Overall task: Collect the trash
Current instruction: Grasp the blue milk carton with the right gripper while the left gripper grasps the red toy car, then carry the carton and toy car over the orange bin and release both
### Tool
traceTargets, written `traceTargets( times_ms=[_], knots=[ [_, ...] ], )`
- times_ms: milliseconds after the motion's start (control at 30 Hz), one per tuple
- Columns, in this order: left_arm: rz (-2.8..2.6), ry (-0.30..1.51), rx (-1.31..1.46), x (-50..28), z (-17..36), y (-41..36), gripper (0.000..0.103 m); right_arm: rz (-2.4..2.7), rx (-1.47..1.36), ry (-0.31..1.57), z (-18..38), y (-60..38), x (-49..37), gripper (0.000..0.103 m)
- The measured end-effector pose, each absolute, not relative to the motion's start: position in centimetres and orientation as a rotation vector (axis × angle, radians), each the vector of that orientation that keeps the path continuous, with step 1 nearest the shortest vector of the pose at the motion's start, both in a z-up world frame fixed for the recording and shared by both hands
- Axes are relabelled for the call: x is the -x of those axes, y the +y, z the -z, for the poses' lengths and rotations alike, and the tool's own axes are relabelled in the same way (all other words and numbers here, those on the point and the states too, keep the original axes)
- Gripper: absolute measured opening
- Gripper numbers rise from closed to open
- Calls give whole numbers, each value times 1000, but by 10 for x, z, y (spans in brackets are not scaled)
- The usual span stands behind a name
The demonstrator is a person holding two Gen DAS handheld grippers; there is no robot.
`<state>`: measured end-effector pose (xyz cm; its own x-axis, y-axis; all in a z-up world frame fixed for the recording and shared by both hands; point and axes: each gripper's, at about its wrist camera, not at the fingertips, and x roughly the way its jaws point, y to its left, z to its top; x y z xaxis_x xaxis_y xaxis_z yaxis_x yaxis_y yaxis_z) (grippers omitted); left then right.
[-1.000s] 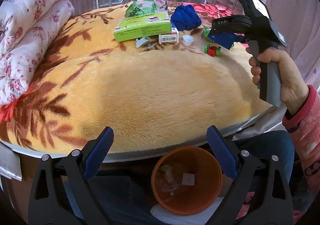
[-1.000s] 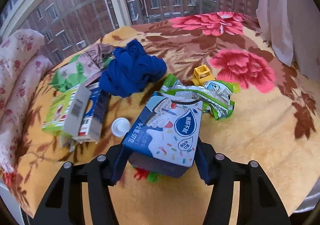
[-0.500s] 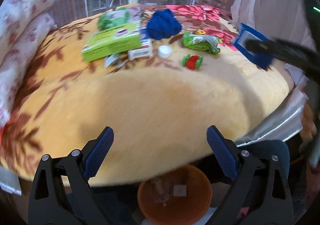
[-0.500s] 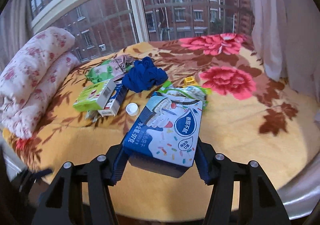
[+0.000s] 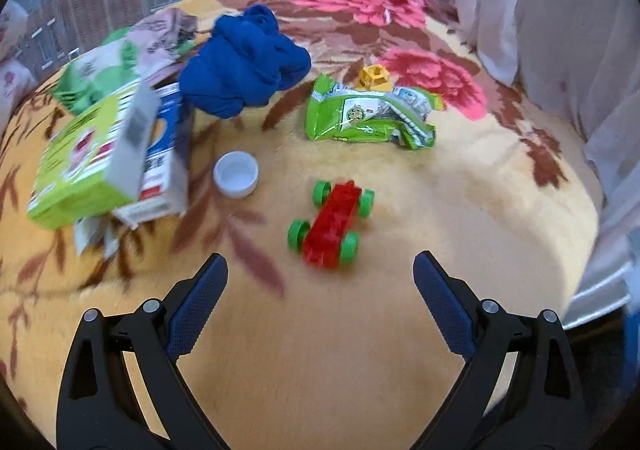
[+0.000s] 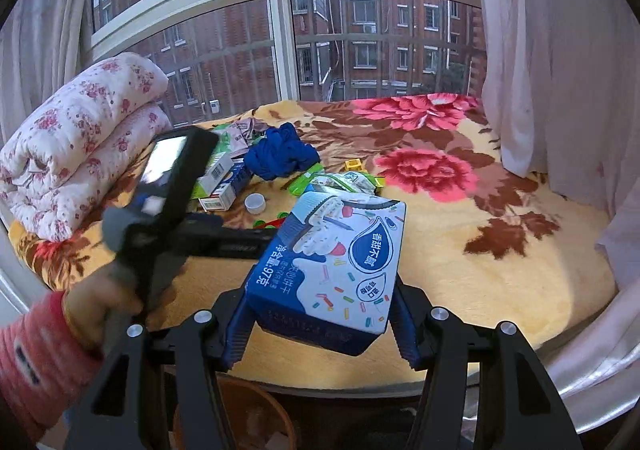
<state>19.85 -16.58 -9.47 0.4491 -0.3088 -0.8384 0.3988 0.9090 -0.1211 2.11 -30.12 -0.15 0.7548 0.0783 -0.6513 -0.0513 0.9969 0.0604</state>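
Observation:
My right gripper [image 6: 320, 324] is shut on a blue and white biscuit box [image 6: 332, 270], held near the bed's front edge above an orange bin [image 6: 256, 414] on the floor. My left gripper [image 5: 320, 282] is open and empty over the blanket, just short of a red toy car with green wheels [image 5: 332, 228]. Beyond it lie a crumpled green snack wrapper [image 5: 368, 116], a white bottle cap [image 5: 236, 174], a green box [image 5: 92, 158] on a white and blue carton [image 5: 160, 186], and a green and pink bag [image 5: 120, 62].
A bundled blue cloth [image 5: 248, 62] and a yellow toy block [image 5: 374, 78] lie at the back. A rolled floral quilt [image 6: 76, 142] sits at the left. A curtain [image 6: 560, 70] hangs at the right. The left tool and hand [image 6: 160, 218] cross the right wrist view.
My left gripper has swung forward from the bed's edge to the trash pile. My right gripper has pulled back with the box to the bed's front edge, over the bin.

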Motion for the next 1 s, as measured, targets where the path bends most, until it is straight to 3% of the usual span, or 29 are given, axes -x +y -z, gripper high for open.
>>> traceTargets(
  times_ms=[200, 300, 333, 467, 500, 1000],
  knots=[
    [421, 1042, -116, -224, 110, -182, 89, -84, -55, 715, 7, -307, -19, 58],
    [416, 1070, -93, -231, 116, -184, 49, -87, -65, 719, 10, -309, -19, 58],
    [408, 1086, -85, -233, 119, -183, 45, -89, -68, 721, 11, -309, -20, 58],
    [404, 1067, -93, -229, 117, -182, 43, -90, -69, 721, 12, -310, -20, 58],
    [408, 1064, -96, -227, 117, -182, 38, -89, -70, 721, 12, -310, -21, 58],
    [437, 987, -75, -176, 87, -144, 38, -96, -59, 723, 15, -298, -16, 58]
  ],
)
